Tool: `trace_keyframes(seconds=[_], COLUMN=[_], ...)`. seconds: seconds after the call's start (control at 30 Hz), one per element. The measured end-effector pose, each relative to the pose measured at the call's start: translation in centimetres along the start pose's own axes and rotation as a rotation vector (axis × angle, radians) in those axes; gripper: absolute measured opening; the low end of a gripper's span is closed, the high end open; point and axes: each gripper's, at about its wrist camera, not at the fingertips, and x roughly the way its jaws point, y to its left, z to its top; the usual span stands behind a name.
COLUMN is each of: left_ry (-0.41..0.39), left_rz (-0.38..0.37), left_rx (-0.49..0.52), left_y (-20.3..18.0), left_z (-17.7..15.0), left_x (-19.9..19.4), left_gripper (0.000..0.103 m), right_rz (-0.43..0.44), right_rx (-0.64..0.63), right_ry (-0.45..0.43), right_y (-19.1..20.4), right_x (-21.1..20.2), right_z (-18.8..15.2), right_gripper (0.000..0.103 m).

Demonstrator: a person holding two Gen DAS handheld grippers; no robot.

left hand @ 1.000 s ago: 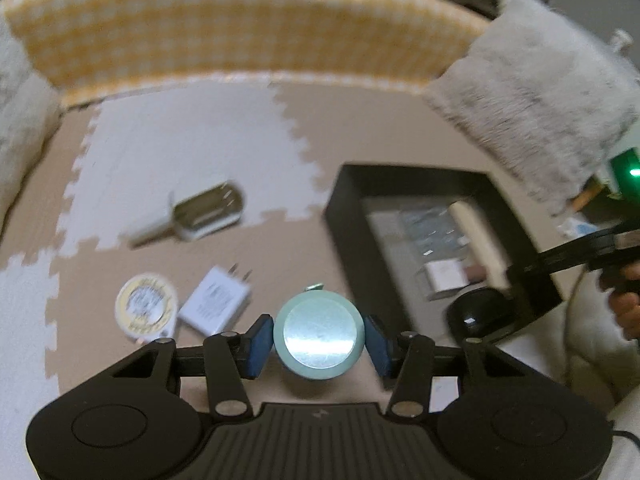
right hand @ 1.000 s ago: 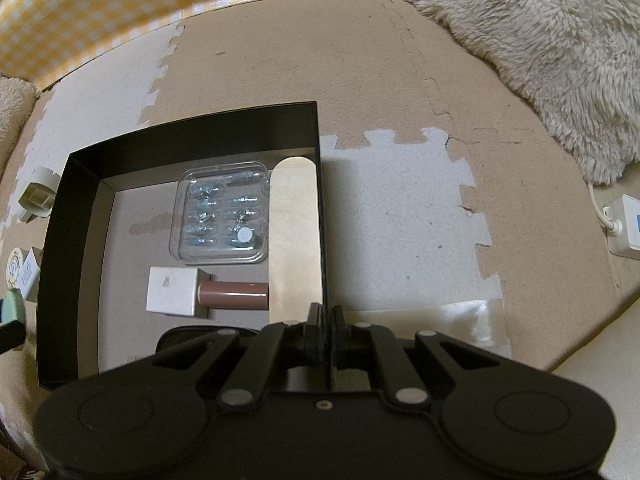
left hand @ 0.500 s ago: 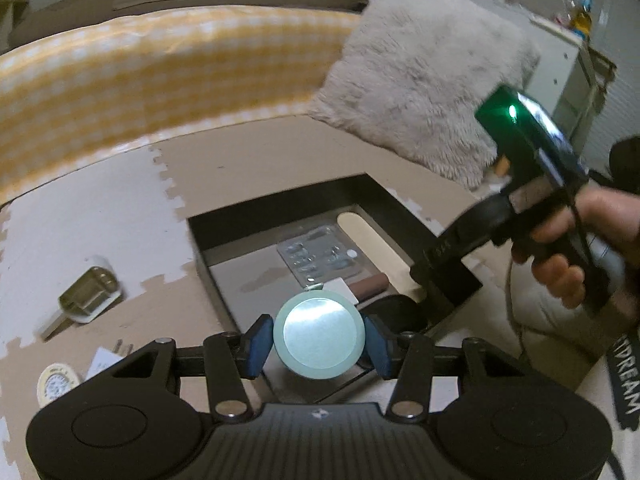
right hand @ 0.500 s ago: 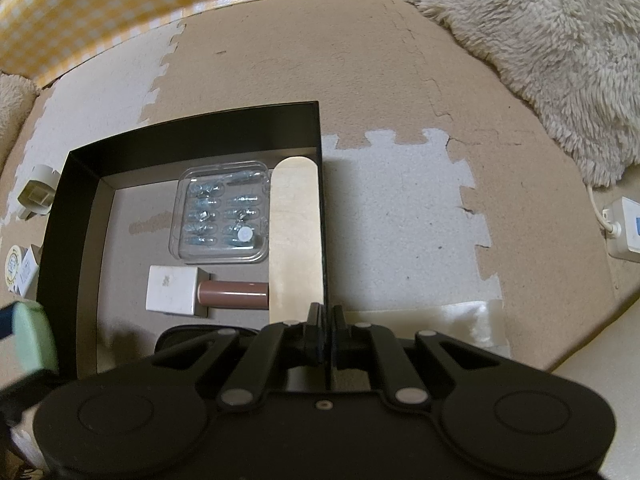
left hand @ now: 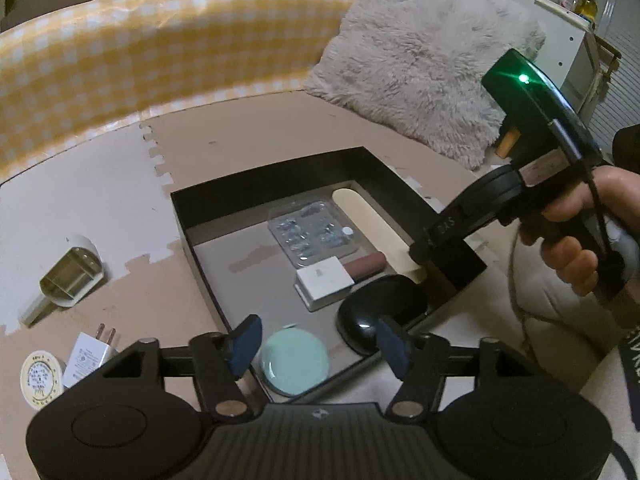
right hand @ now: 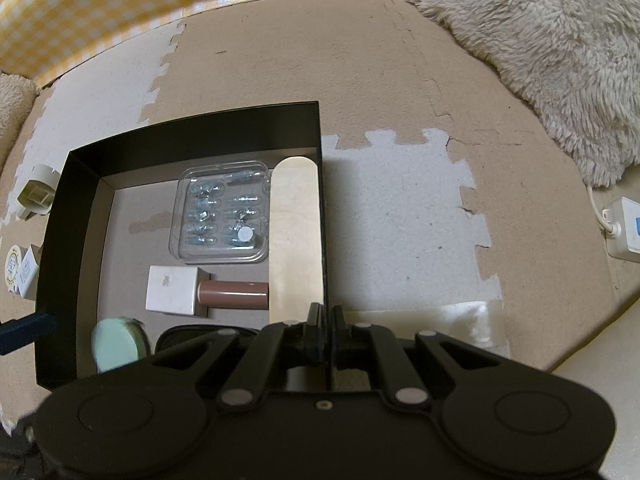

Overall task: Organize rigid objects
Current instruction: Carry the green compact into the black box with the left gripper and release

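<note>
Released moments ago, the round mint-green compact [left hand: 294, 362] lies at the black cardboard box's [left hand: 200, 256] six-o'clock corner; left hand-held gripper [left hand: 316, 344] has just spread open, right hand-held gripper [right hand: 324, 320] clenched on the box's wall.

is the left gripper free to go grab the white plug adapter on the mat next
Probably yes. The left gripper is open, its jaws having just opened, and the mint round case lies loose in the black box. The white plug adapter lies uncovered on the mat to its left, beside the round tin.
</note>
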Motion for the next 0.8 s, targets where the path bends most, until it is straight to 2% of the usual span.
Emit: trace_keyframes(seconds=[0.2,0.37,0.67,0.8], left_ry=[0.016,0.010,0.010,0.006], left_rz=[-0.016,-0.034,-0.030,-0.024], left_rx=[-0.011,-0.013,-0.023,-0.030], left_y=[-0.2,-0.5,-1.0,-0.8], left_z=[-0.2,-0.2,-0.1,-0.1], left_x=[-0.5,-1.0,-1.5,-1.7], left_gripper=[0.069,0.084,0.100,0.103], right_rz=[0.000,0.000,0.000,0.000], right_rx=[0.000,0.000,0.000,0.000], right_ry=[0.000,0.000,0.000,0.000], right_y=[0.0,0.0,0.0,0.0], right_x=[0.0,0.0,0.0,0.0], right_z=[0.0,0.0,0.0,0.0], right_gripper=[0.006,0.006,0.006,0.006])
